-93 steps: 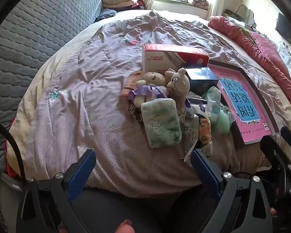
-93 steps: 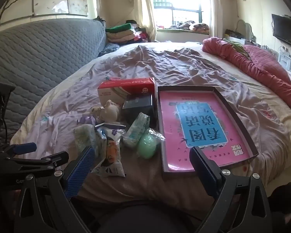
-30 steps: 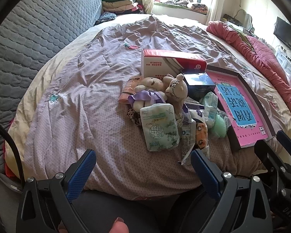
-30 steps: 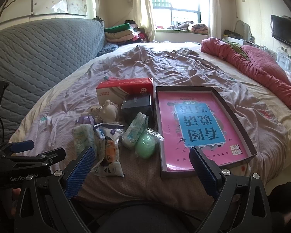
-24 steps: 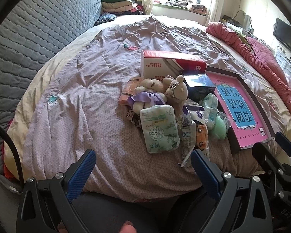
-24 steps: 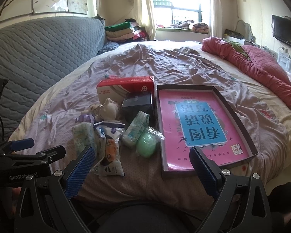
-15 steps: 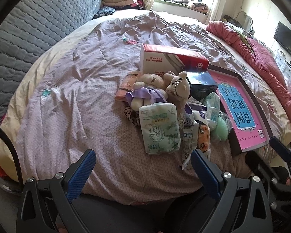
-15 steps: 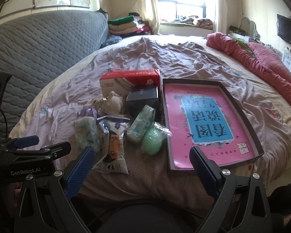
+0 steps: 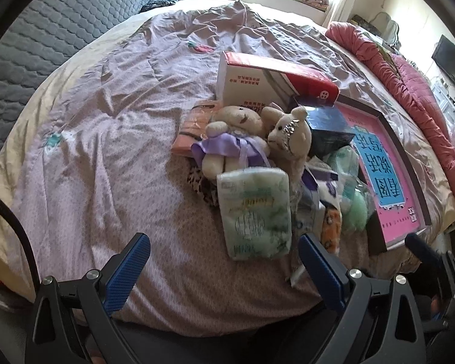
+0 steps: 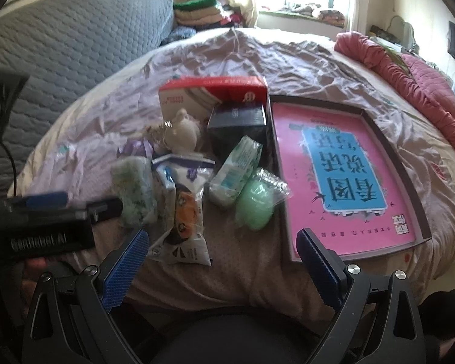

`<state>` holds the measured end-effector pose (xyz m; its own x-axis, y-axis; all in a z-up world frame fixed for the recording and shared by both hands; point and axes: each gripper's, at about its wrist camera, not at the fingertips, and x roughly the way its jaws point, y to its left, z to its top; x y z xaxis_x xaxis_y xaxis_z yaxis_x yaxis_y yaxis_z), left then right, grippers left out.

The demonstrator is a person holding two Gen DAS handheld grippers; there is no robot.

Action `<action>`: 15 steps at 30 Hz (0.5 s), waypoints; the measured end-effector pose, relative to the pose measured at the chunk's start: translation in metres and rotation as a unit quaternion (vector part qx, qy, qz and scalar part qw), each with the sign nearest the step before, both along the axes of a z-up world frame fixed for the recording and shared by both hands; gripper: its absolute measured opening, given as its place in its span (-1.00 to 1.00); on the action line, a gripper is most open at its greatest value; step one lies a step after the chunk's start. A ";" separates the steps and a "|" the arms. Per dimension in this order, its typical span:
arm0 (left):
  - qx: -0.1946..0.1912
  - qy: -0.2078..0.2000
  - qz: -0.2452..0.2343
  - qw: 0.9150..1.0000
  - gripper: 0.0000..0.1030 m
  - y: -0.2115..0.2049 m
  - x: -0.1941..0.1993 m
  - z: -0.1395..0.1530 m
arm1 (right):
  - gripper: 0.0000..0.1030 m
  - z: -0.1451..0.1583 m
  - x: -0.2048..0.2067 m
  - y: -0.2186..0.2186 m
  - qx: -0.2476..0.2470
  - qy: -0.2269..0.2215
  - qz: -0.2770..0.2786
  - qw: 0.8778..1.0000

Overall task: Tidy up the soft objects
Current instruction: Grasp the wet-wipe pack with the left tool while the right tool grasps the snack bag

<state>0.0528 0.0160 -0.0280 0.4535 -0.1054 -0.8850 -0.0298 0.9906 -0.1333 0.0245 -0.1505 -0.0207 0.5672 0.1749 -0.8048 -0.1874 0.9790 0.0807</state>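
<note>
While both grippers' jaws gape wide, clutter crowds the mauve bedspread [image 9: 112, 127] — window beyond.

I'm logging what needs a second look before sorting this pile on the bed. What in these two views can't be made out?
- Leopard-print item, left wrist view: mostly buried under the plush bears and the green-printed tissue pack.
- Orange packet, left wrist view: half covered by the bears.
- Left gripper, right wrist view: motion-blurred.
- White snack bag, right wrist view: print too blurred to read.
- Dark blue box, both views: label too small.
</note>
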 end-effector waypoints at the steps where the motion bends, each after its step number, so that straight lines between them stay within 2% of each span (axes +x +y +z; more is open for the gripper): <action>1: 0.001 0.005 -0.002 1.000 0.91 -0.001 0.004 -0.002 | 0.90 -0.002 0.001 0.001 -0.001 0.002 0.001 1.000; 11: -0.009 0.048 -0.003 0.999 0.90 -0.008 0.029 -0.030 | 0.90 -0.017 0.015 0.017 -0.019 0.028 0.013 0.999; 13: -0.025 0.049 0.003 0.998 0.86 -0.004 0.031 -0.033 | 0.90 -0.019 0.018 0.020 -0.018 0.031 0.013 0.999; 15: -0.035 0.046 0.004 0.998 0.74 -0.002 0.033 -0.035 | 0.90 -0.021 0.020 0.022 -0.017 0.031 0.010 0.999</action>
